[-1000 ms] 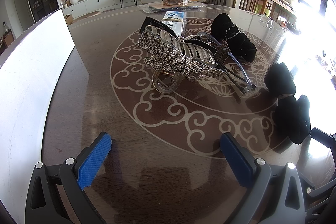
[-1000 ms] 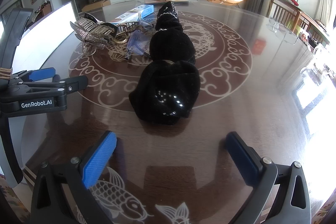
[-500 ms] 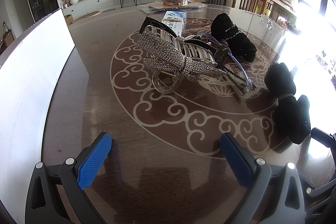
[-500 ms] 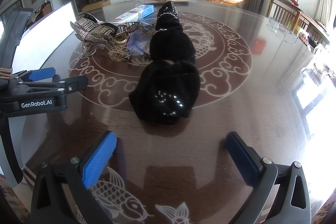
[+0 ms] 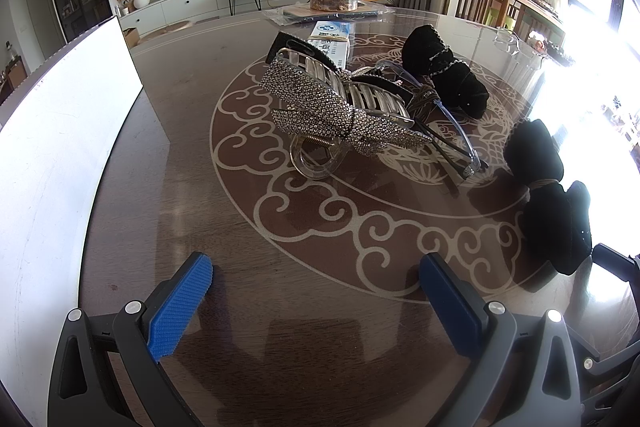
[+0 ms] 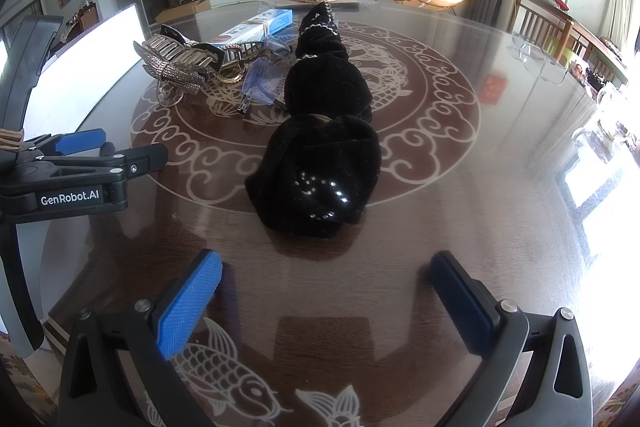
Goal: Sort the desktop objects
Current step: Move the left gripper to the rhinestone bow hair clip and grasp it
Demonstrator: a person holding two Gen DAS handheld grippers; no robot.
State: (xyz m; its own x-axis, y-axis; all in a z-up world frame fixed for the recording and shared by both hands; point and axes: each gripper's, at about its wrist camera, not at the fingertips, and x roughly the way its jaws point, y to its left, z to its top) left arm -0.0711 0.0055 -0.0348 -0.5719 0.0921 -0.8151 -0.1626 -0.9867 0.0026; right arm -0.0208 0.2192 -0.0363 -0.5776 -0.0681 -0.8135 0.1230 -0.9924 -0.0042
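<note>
Desktop objects lie clustered near the middle of the dark, glossy counter: a rhinestone hair claw resting on its clear handles, a pair of clear-framed glasses tangled against it, a blue-and-white box just behind, and two black velvet scrunchies, the near one directly ahead of the right gripper and the far one beyond it. Both grippers stand wide open and empty, the left gripper facing the claw with bare counter between. Trouble from here would most likely come from the tangle: lifting the claw could drag the glasses along, since their arms and a brownish hair tie appear caught under it. The claw's faceted, springy shape may also twist out of a pinch on one wing. The velvet scrunchie is soft and should compress easily, though a shallow pinch might catch only a fold and let it sag or drop. A white panel stands at the left edge; whether it belongs to a sorting bin cannot be told.
</note>
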